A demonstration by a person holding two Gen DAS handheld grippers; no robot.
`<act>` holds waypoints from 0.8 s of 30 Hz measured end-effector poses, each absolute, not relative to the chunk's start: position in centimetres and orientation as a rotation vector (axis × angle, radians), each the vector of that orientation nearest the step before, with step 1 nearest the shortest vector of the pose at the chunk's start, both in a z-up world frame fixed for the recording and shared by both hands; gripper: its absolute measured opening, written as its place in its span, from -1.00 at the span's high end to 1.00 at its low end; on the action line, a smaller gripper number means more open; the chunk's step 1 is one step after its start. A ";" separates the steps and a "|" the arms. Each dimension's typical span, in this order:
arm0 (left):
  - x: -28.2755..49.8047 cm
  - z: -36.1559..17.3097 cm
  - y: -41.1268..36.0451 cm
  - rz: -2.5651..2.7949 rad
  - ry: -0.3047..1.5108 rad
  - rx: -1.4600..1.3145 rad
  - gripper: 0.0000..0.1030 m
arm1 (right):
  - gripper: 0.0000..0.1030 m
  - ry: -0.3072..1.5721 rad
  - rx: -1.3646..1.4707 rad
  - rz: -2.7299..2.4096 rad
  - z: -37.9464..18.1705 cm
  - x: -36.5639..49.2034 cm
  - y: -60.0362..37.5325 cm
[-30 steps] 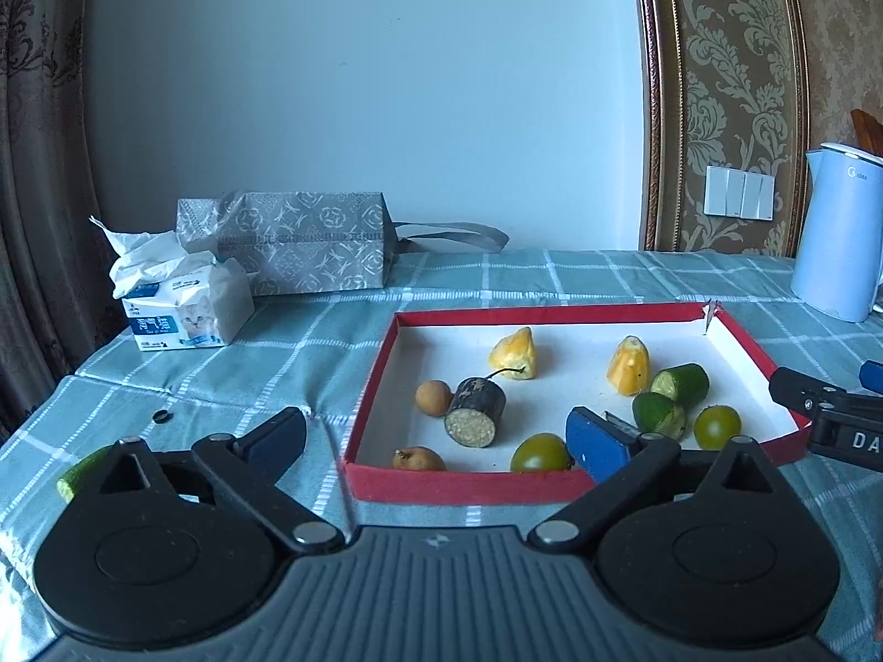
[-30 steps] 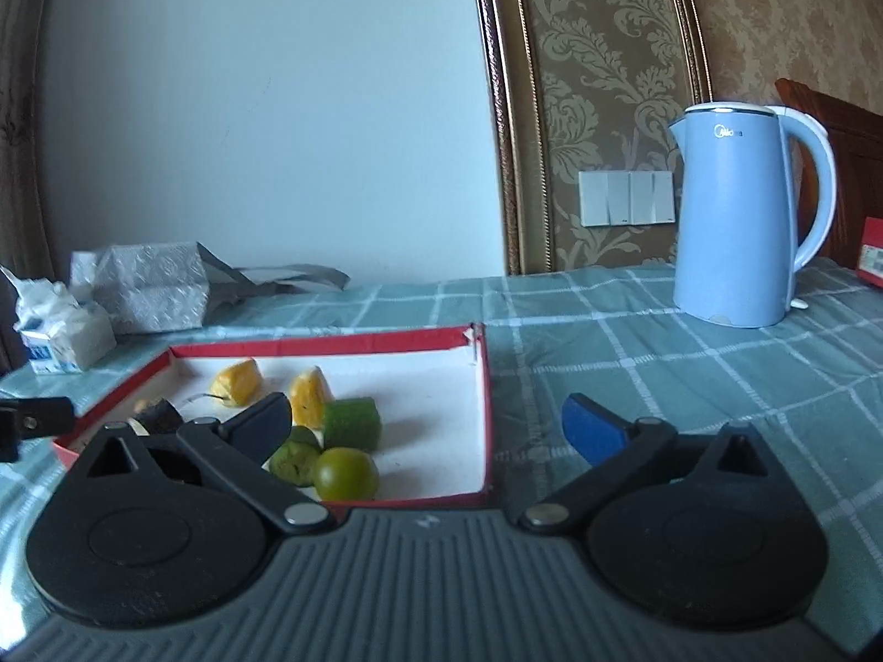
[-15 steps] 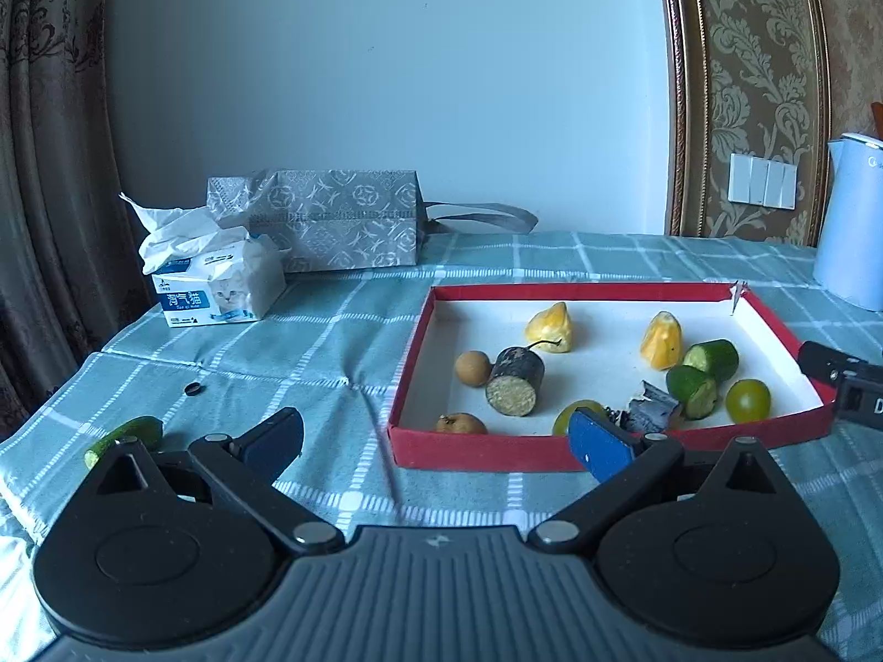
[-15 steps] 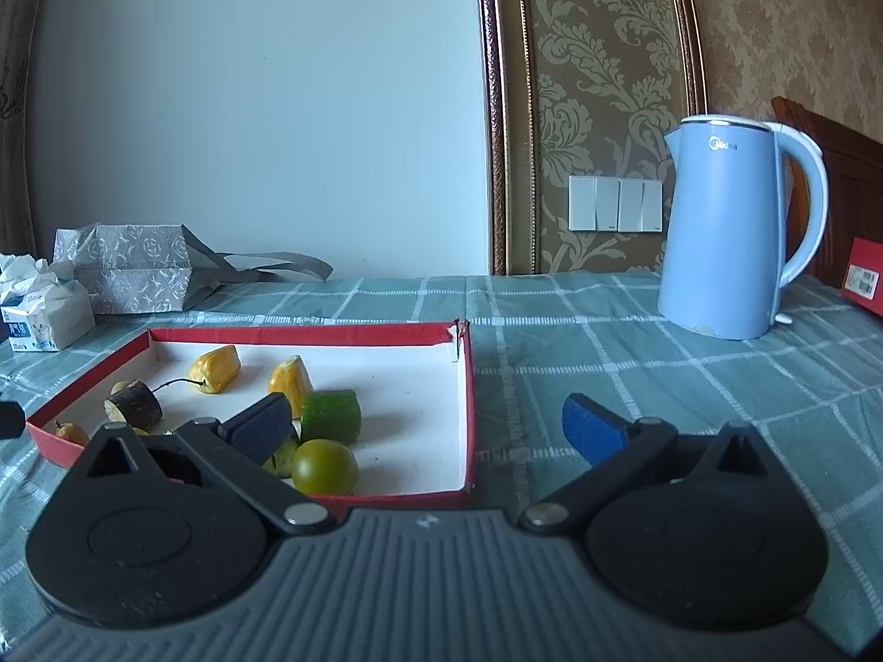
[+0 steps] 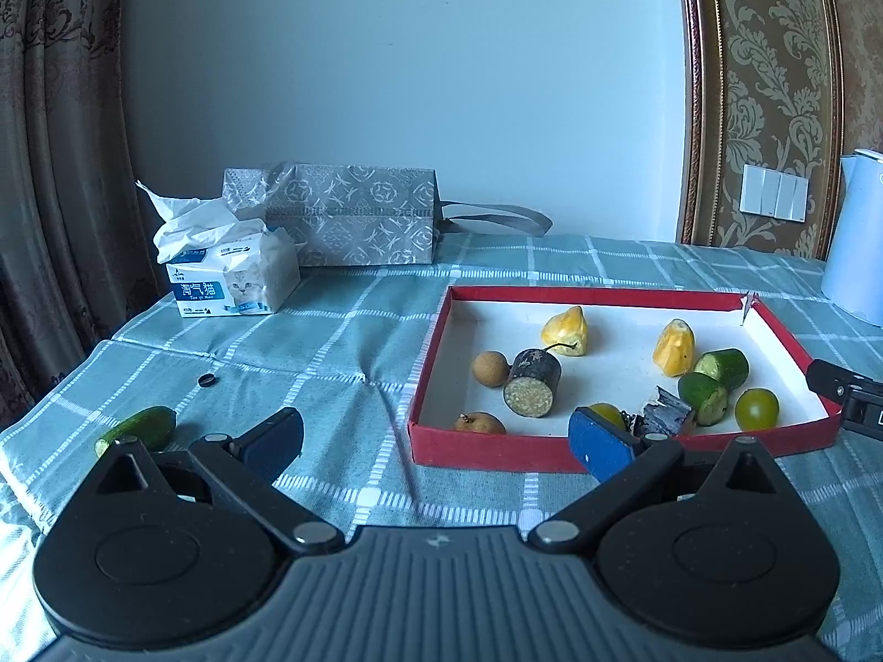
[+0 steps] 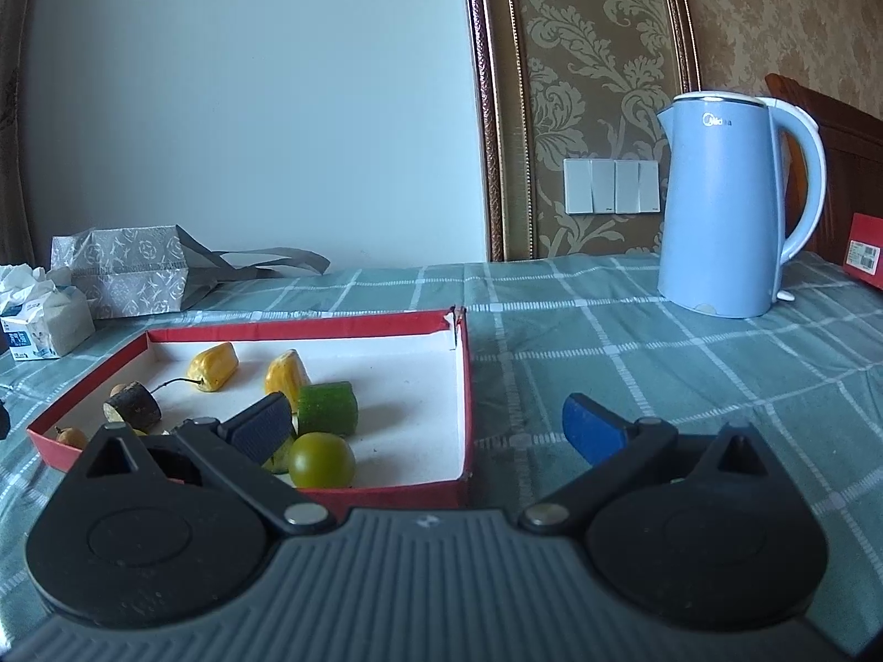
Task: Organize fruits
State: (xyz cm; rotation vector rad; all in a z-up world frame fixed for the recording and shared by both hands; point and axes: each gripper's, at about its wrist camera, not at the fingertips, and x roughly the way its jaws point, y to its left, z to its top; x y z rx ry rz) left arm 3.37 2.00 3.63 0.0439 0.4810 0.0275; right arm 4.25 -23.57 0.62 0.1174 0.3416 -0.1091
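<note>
Left wrist view: left tongs [image 5: 436,438] spread wide, holding nothing. Shallow red cardboard tray with white floor [image 5: 496,449] holds the cut fruit, while a small green cucumber [image 5: 138,427] lies left of that tray. Right tongs [image 6: 425,425] also gape empty over the tray's right edge.

Red tray [image 5: 596,296], white inside, flat on the checked cloth. In it: two yellow pieces [image 5: 564,330] at the back, brown longan [image 5: 490,368] touching a dark cut cylinder [image 5: 533,382] lying on its side, second longan [image 5: 479,422] at the front wall, two cut cucumber chunks [image 5: 721,367], green tomato [image 5: 756,409] front right. Whole small cucumber [image 5: 138,427] lies outside, well left of the tray.
</note>
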 end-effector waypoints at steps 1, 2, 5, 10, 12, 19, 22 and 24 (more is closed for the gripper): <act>3.3 3.6 2.1 0.023 0.480 0.041 -1.00 | -1.00 0.340 0.113 -0.117 0.6 4.2 -23.5; 3.3 3.7 2.1 0.018 0.480 0.036 -1.00 | -1.00 0.335 0.107 -0.124 0.7 4.1 -23.5; 3.0 3.7 2.6 -0.031 0.461 -0.003 -1.00 | -1.00 0.316 0.070 -0.162 0.9 3.9 -23.1; 2.2 3.7 4.6 -0.246 0.393 -0.187 -1.00 | -1.00 0.273 -0.041 -0.221 1.4 3.4 -21.5; 1.8 3.6 5.6 -0.339 0.345 -0.267 -1.00 | -1.00 0.255 -0.089 -0.246 1.5 3.2 -20.8; 1.9 2.8 6.6 -0.499 0.328 -0.404 -1.00 | -1.00 0.249 -0.144 -0.246 1.6 3.1 -20.0; 2.1 2.5 6.1 -0.503 0.345 -0.399 -1.00 | -1.00 0.261 -0.123 -0.241 1.6 3.2 -20.3; 2.2 2.4 5.7 -0.488 0.359 -0.387 -1.00 | -1.00 0.279 -0.107 -0.233 1.5 3.4 -20.5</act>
